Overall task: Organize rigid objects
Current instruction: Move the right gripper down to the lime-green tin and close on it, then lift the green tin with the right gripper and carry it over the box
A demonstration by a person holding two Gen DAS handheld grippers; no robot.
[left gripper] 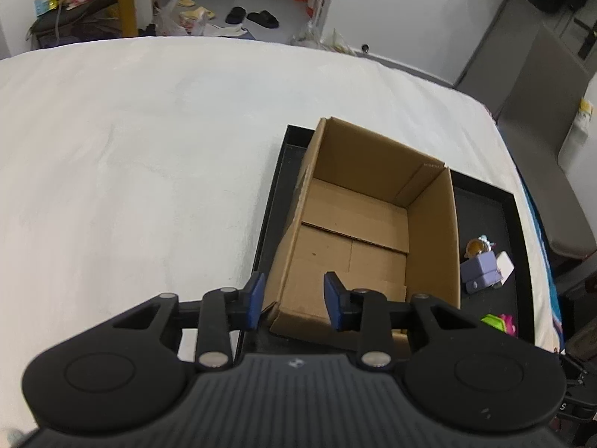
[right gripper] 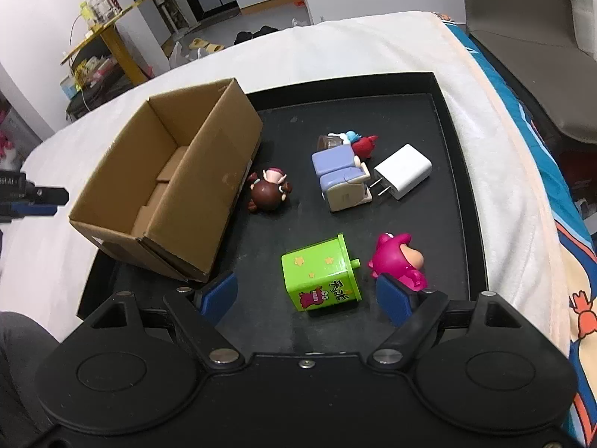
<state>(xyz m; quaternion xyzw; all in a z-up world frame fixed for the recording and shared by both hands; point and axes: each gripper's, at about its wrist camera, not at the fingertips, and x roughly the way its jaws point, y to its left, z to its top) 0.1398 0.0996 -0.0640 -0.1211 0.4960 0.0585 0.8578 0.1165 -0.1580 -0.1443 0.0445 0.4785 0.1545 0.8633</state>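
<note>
An open, empty cardboard box [right gripper: 164, 186] stands at the left of a black tray [right gripper: 453, 171]; it also shows in the left wrist view [left gripper: 373, 224]. On the tray lie a green box toy [right gripper: 322, 274], a pink bear figure [right gripper: 397, 259], a brown figure [right gripper: 268, 190], a purple-and-cream toy [right gripper: 339, 175] and a white charger plug [right gripper: 403, 170]. My right gripper [right gripper: 308, 298] is open, just above and around the green box toy. My left gripper [left gripper: 294, 300] is open and empty over the box's near left corner.
The tray [left gripper: 518, 231] lies on a white cloth-covered bed [left gripper: 130, 168]. A blue patterned blanket [right gripper: 559, 194] hangs on the right side. Beyond the bed are a yellow shelf [right gripper: 112, 41] and slippers [left gripper: 253, 16] on the floor.
</note>
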